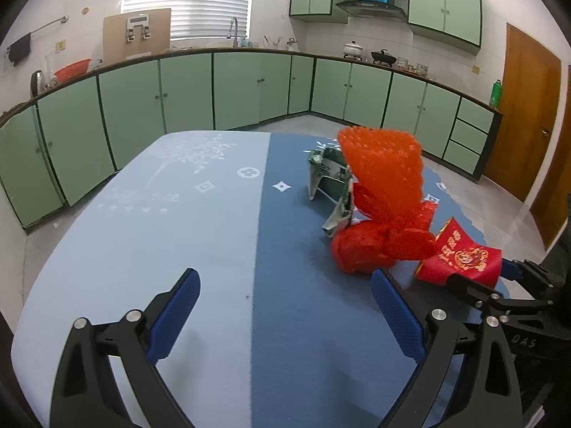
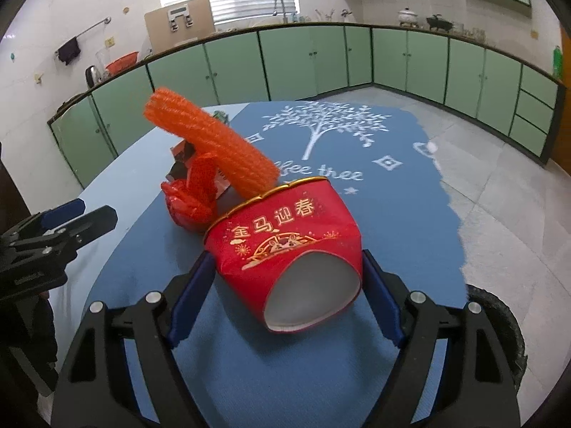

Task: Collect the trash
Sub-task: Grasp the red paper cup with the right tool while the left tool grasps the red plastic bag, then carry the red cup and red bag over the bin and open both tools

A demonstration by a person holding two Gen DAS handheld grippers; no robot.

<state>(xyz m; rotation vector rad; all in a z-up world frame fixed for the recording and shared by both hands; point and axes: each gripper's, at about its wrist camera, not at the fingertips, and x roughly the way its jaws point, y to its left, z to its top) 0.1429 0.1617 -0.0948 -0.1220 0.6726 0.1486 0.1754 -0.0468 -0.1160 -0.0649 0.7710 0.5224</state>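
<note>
- Pointing down at a slant over the worktop (image 2: pixel 392 214), the right tool (image 2: pixel 285 287) has its blue pads (image 2: pixel 189 296) on either side of a red paper cup (image 2: pixel 285 249); the left pad touches the cup's wall and the right pad sits against its other side, so the cup is gripped across its squashed body.
- The cup lies tilted, white inside facing the camera, gold rim away.
- Just behind the cup stands an orange foam fruit net (image 2: pixel 210 142), leaning over a bunched red mesh net (image 2: pixel 192 199) and a crumpled green-and-white carton (image 1: pixel 328 178).
- The left tool (image 1: pixel 285 306) hovers over the bare blue cloth, angled downward, jaws wide with nothing between them.
- It sits to the left of the trash heap, well apart from the carton.
- A dark round rim (image 2: pixel 499 321) shows at the worktop's right edge.
</note>
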